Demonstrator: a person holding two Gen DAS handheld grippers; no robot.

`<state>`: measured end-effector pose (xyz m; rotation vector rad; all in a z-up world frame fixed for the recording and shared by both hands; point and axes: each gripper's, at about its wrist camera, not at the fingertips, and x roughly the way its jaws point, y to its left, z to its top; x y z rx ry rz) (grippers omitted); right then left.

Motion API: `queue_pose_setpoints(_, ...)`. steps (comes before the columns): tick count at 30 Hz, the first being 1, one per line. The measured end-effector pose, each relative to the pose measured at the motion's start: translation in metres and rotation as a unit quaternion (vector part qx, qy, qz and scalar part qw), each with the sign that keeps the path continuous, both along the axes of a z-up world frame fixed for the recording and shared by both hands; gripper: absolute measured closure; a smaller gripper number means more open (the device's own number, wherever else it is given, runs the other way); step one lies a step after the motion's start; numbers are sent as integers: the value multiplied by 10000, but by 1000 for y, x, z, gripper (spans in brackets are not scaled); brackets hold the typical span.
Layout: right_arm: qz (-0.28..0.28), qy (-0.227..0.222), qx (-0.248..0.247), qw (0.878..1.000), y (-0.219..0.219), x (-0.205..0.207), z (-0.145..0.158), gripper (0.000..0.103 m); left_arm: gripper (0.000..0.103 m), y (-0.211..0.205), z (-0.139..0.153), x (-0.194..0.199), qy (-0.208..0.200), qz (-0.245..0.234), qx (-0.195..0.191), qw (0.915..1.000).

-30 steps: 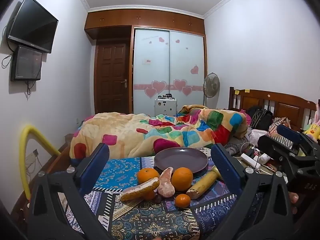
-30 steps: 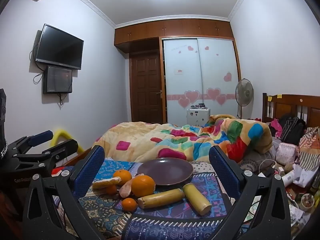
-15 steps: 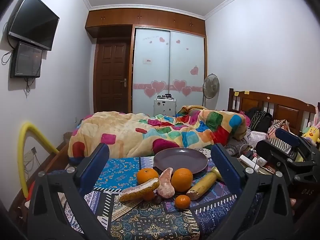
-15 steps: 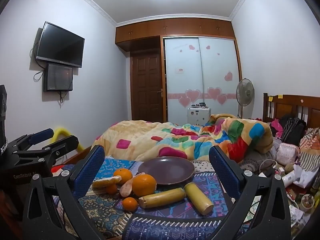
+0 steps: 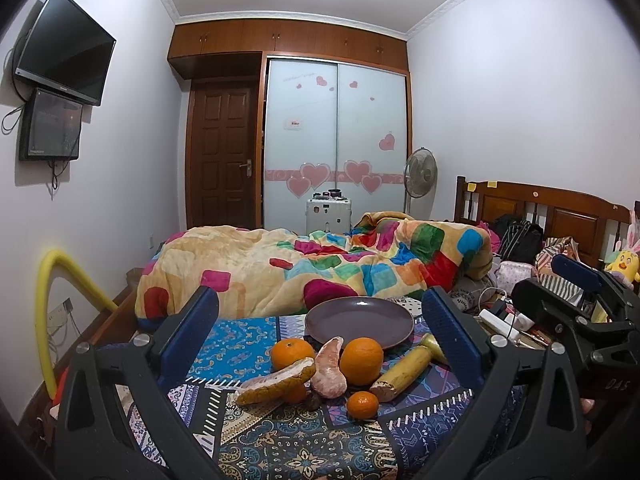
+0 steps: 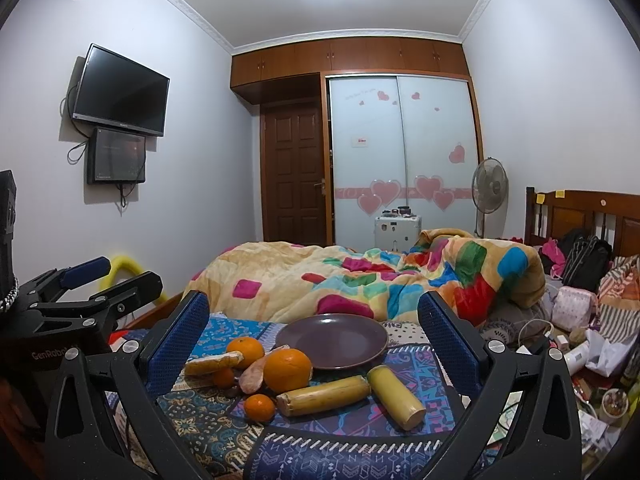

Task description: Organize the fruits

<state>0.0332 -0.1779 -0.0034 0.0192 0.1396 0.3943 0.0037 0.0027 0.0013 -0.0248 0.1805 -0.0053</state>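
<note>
An empty purple plate (image 5: 359,323) (image 6: 332,341) lies on a patterned cloth. In front of it are a large orange (image 5: 361,360) (image 6: 287,370), a second orange (image 5: 292,355) (image 6: 245,351), a small tangerine (image 5: 362,404) (image 6: 259,407), a peeled pomelo wedge (image 5: 329,369) (image 6: 253,375), a pomelo slice with rind (image 5: 276,381) (image 6: 214,363) and two yellow cane pieces (image 6: 323,395) (image 6: 396,396). My left gripper (image 5: 320,340) is open and empty, held back from the fruit. My right gripper (image 6: 312,340) is open and empty too.
A colourful quilt (image 5: 312,264) covers the bed behind the cloth. Clutter, cables and bags (image 6: 572,320) lie to the right by the wooden headboard (image 5: 560,212). A yellow foam tube (image 5: 52,304) stands at the left wall.
Both grippers have drifted slightly; the view has tilted up a little. The fruit and plate have not moved.
</note>
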Motion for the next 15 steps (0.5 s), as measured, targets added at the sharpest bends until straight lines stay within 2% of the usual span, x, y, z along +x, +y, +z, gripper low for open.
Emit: queue_pose_setpoints(15,4,-15,20,10000,-1,-3,1,0,0,-2,5,-3,-56,-11,39,10000)
